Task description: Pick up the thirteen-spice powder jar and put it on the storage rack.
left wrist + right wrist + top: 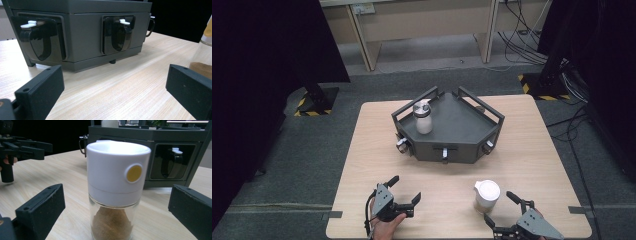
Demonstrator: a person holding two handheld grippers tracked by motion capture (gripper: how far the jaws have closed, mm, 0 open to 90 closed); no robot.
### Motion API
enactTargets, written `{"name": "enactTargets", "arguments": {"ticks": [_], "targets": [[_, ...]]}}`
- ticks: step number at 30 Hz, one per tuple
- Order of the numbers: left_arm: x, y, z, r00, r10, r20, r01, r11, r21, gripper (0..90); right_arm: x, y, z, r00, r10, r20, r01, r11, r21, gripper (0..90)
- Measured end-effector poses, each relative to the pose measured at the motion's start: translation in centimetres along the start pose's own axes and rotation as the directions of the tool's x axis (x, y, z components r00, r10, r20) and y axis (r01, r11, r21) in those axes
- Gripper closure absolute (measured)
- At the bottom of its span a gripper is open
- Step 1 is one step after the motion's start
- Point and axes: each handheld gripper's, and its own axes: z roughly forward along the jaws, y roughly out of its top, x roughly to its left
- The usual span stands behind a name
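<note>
Right gripper (504, 207), jaws spread wide, is facing a white-capped glass jar (116, 190) w/ brown powder, standing upright on the wooden table (532, 145) just ahead, not touching. Left gripper (404, 189), jaws also apart & empty, is pointing at the dark grey rack (452, 130), which is carrying a second jar (423, 116).

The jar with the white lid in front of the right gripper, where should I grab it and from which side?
Grip the jar across its wide white lid, coming level from the near table edge. It stands upright, and the right gripper is open, already straddling it.
</note>
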Motion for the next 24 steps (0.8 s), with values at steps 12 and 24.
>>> {"name": "enactTargets", "arguments": {"ticks": [12,24], "targets": [[0.0,0.0,0.0,1.0,0.0,0.002,0.0,1.0,-0.003,1.1,0.2,0.3,1.9,1.0,0.006,0.007,-0.006,1.0,0.03,6.1],[0.0,0.0,0.0,1.0,0.0,0.003,0.0,1.0,-0.005,1.1,0.2,0.7,3.3,0.9996,-0.011,0.026,0.009,0.997,0.072,20.9]]}}
